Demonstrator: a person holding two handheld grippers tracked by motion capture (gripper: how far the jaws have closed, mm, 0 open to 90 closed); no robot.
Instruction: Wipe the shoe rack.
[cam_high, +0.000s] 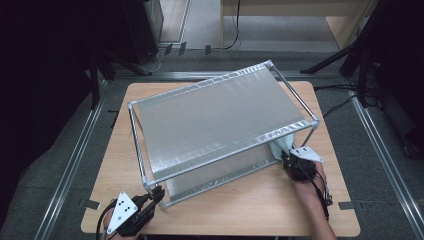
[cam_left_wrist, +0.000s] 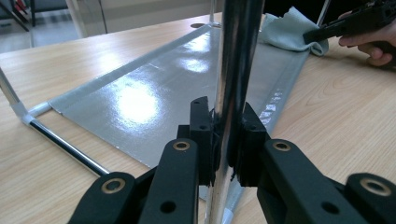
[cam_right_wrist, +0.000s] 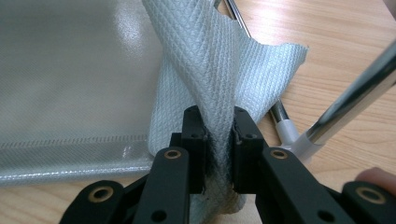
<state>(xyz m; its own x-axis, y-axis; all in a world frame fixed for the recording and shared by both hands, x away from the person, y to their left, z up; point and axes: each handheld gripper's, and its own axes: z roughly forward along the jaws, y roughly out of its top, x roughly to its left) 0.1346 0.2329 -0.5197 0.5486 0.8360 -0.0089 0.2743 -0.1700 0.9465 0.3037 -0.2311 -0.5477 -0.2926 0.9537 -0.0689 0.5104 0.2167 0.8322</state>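
A metal-framed rack (cam_high: 220, 120) with two silver fabric shelves stands on the wooden table (cam_high: 250, 210). At its near left corner my left gripper (cam_high: 156, 195) is shut on the chrome upright pole (cam_left_wrist: 236, 70), which runs straight up between the pads of the left gripper (cam_left_wrist: 227, 140). At the rack's near right corner my right gripper (cam_high: 287, 159) is shut on a pale blue-grey cloth (cam_high: 279, 146). In the right gripper view the quilted cloth (cam_right_wrist: 210, 70) rises twisted from between the pads of the right gripper (cam_right_wrist: 219, 140) and drapes onto the lower shelf (cam_right_wrist: 70, 70).
A chrome leg (cam_right_wrist: 355, 98) and its white corner joint stand just right of the cloth. The lower shelf (cam_left_wrist: 154, 93) lies almost flat on the table. Dark stands and cables surround the table on the floor, with a wooden desk at the back.
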